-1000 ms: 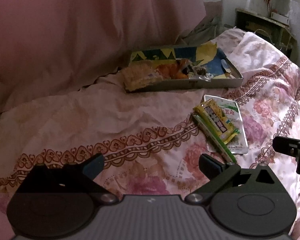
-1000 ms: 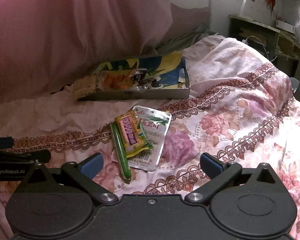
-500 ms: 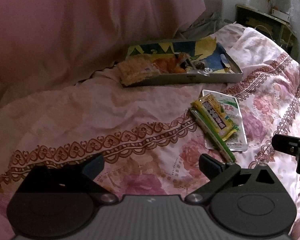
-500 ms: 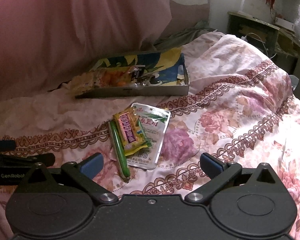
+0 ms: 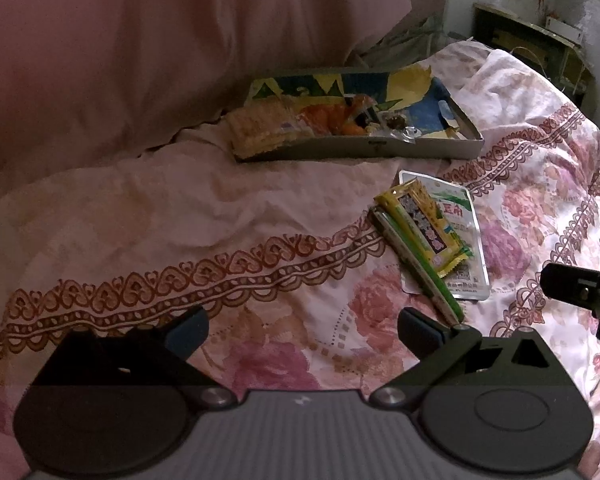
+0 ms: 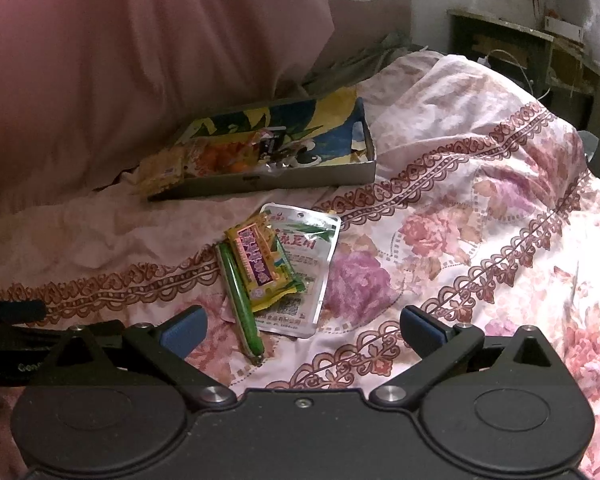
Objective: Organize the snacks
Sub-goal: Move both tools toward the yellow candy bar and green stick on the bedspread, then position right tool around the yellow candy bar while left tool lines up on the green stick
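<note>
You're working over a bed: floral quilt point(image 5: 260, 216) in pink and white with a brown scalloped border band running across it, rumpled, with a big pink cushion or bedding mass point(image 5: 160, 40) behind. Back right there's a dark wooden desk point(image 6: 520, 52) against a pale wall, dim light, detail there is poor. A shallow grey cardboard tray point(image 5: 360, 148) with a blue-and-yellow printed liner sits on the quilt near the cushion; it holds an orange packet point(image 5: 332, 116), a pale crumpled packet hanging over its left end point(image 5: 260, 132), and some small dark bits I can't identify. The loose snacks lie on the quilt just in front of the tray, apart from it: a clear-and-white pouch with green print point(image 6: 304, 264), a yellow packet with a purple label point(image 6: 256, 264) on top of it, and a green stick snack point(image 6: 240, 300) touching the yellow packet's left edge. Your left gripper point(image 5: 302, 330) has its fingers spread wide, nothing between them; right gripper point(image 6: 302, 330) same, wide and empty, hovering near the stick's lower tip. Versus a second ago: both cameras have eased slightly forward, tray and snacks sit a touch closer in frame; snacks haven't moved, fingers unchanged.
</note>
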`<state>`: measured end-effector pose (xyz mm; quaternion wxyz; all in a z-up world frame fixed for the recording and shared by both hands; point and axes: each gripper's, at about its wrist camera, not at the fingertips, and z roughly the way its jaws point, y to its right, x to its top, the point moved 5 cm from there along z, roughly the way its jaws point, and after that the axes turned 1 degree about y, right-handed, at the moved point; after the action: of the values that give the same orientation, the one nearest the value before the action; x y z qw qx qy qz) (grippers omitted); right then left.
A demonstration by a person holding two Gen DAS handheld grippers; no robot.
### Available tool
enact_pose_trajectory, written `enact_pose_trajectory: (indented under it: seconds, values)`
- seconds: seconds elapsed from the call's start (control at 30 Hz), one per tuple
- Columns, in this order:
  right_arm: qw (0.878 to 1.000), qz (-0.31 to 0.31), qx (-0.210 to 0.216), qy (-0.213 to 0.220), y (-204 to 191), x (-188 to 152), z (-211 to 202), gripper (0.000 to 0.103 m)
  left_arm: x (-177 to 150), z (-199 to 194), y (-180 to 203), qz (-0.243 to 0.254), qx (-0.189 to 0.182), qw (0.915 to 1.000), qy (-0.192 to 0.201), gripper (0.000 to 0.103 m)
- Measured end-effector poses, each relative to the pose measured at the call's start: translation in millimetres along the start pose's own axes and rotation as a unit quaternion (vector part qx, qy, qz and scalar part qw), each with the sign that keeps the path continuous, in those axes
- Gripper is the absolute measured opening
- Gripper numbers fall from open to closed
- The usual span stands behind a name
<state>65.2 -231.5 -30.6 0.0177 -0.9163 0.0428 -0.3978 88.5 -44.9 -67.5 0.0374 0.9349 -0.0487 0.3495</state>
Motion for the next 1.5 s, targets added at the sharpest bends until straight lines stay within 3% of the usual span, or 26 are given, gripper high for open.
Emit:
enact_pose_trajectory:
  seconds: [0.5, 0.7, 0.87, 1.5]
  values:
    - [0.999, 0.034, 0.023, -0.034, 8.4, 5.3, 21.8, 0.102, 9.0, 19.5, -0.2, -0.018, -0.011, 0.9995, -0.021, 0.103]
    - [0.999, -0.01, 0.01, -0.037, 11.1, 16.4, 40.4, 0.102, 15.4, 29.7, 11.2, -0.009, -0.045, 0.9988, -0.021, 0.102]
    - [0.998, -0.03, 0.034, -0.031, 11.4, 31.3, 59.4, 0.102, 16.2, 39.0, 21.2, 0.001, -0.064, 0.9975, -0.03, 0.102]
    - [0.994, -0.103, 0.036, -0.009, 5.9, 48.8, 119.3, 0.102, 33.8, 79.3, 53.3, 0.053, -0.09, 0.9943, -0.021, 0.102]
